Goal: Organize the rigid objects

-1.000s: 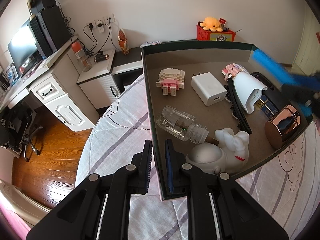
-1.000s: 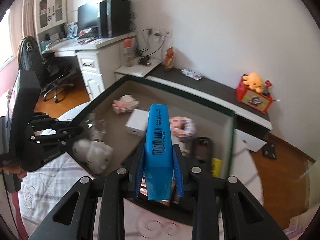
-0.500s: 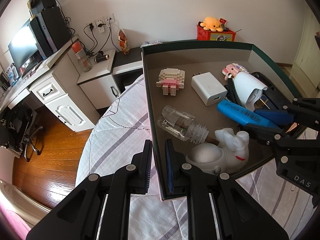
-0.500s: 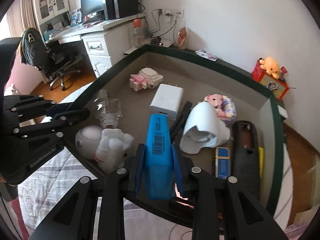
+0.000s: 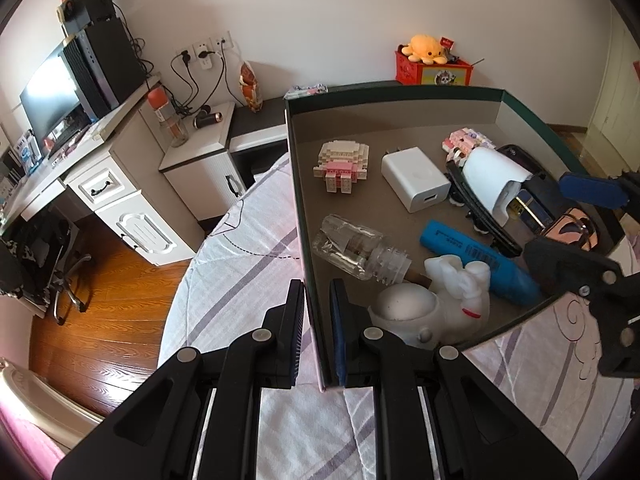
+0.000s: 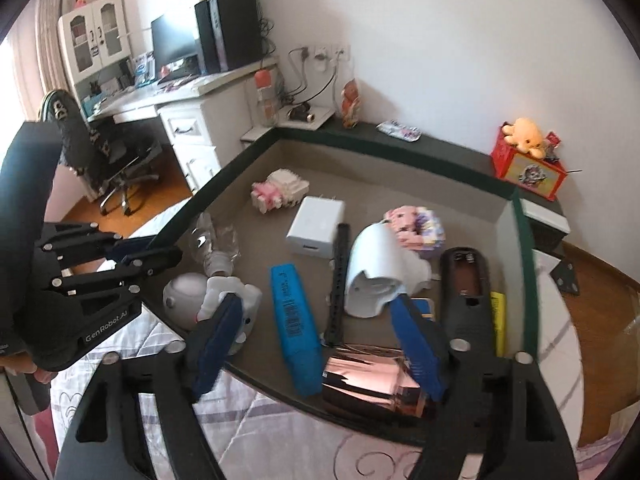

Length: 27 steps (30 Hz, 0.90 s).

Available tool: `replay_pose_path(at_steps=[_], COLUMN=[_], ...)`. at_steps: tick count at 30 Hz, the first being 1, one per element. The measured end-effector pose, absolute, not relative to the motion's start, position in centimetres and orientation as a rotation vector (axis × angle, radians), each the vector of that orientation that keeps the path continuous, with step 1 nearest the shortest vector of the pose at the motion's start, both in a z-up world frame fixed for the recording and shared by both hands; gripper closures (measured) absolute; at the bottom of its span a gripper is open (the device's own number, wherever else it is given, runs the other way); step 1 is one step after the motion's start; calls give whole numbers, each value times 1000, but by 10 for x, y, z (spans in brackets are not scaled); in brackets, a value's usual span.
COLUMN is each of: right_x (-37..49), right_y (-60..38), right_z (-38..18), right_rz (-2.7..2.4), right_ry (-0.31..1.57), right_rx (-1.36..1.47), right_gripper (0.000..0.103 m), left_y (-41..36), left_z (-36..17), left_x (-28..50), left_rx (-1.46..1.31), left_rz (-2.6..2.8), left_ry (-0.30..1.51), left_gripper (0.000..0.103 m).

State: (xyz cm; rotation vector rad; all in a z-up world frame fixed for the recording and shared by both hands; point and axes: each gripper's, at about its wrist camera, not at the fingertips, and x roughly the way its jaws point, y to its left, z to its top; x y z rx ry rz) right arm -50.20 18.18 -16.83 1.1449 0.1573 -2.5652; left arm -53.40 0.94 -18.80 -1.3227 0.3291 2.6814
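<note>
Box (image 5: pixel 400 92) on striped bedspread (image 5: pixel 240 272); left tool (image 5: pixel 317 320) clamps its wall, right tool (image 6: pixel 316 332) wide.

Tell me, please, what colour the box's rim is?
Dark green rim, clearest in the right wrist view.

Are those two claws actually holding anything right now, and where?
The left gripper clamps the box's side wall near its corner. The right gripper holds nothing: its jaws just opened, leaving the blue bar lying free.

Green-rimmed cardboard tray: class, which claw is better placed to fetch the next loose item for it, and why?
Right. The right claw stands open and empty, the blue rectangular eraser box lying free in the green-rimmed cardboard tray. The left claw is clamped on the tray's wall.
</note>
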Motion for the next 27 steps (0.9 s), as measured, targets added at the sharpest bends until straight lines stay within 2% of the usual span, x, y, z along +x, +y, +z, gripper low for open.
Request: replay_pose_path(at_steps=[2, 6, 8, 9, 10, 13, 14, 18, 22, 27], right_x=[-494, -482, -473, -468, -463, -451, -445, -425, -406, -378], right_y=[185, 192, 195, 198, 201, 210, 214, 222, 226, 230], right_z=[-160, -146, -140, -138, -135, -130, -127, -123, -119, -110], right_rz=[-2594, -2640, -2663, -2672, -2681, -2711, -2721, -2731, -2748, -2767], right_ry=[158, 164, 167, 156, 148, 129, 114, 84, 66, 41], right_rx=[1107, 1053, 1035, 1023, 1015, 1001, 994, 977, 953, 897], right_gripper=[20, 0, 0, 0, 0, 0, 0, 0, 0, 0], left_y=[12, 15, 18, 20, 23, 32, 34, 41, 47, 54], left_z=[-181, -164, -155, -151, -146, -134, -130, -117, -109, -103], left_x=[-526, -512, -502, -497, -492, -478, -472, -451, -428, -398], left_rx=[-1294, -1247, -1213, -1194, -1172, -1111, -1091, -1010, -946, -877], left_rz=[2689, 2711, 2718, 2724, 2723, 2723, 2723, 2696, 2688, 2723], left_ry=[330, 331, 319, 316, 312, 304, 299, 230, 203, 208], left_gripper=[90, 89, 87, 82, 70, 45, 42, 15, 9, 9])
